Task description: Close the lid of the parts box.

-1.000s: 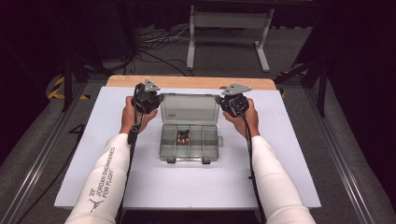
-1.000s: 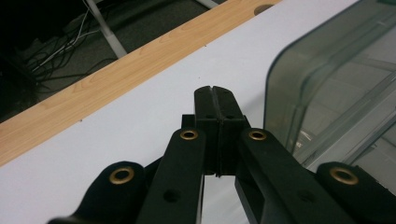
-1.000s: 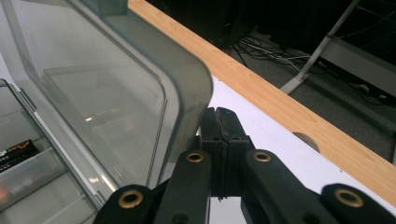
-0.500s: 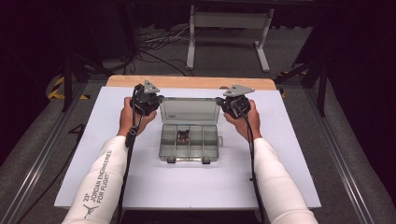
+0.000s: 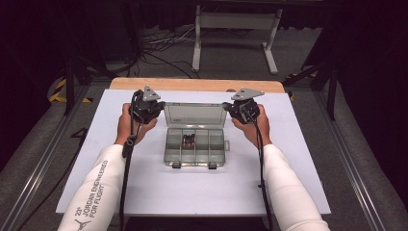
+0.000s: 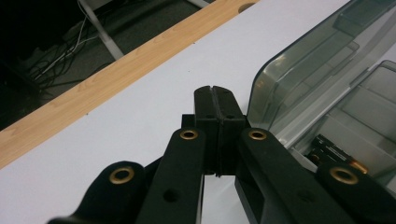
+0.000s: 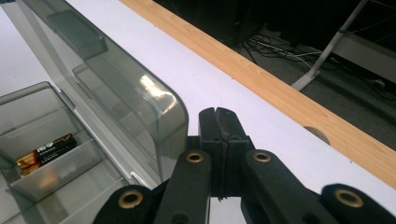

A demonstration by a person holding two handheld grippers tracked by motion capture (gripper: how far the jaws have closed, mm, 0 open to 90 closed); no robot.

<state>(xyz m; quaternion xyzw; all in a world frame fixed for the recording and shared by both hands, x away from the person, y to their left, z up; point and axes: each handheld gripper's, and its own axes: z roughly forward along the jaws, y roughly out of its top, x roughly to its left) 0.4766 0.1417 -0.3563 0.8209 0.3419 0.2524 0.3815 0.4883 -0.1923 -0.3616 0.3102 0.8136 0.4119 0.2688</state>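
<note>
While both clenched, empty grippers, left and right, flanked the box's raised lid near the tabletop's far edge, closing it seemingly came next.

The white worktop was lit evenly from above, while the surroundings beyond it were left in deep darkness. A bright glare patch was caught on the clear lid just beside the right hand-held gripper. Its near linkage was rendered soft and underexposed. Slight grain was seen throughout.
</note>
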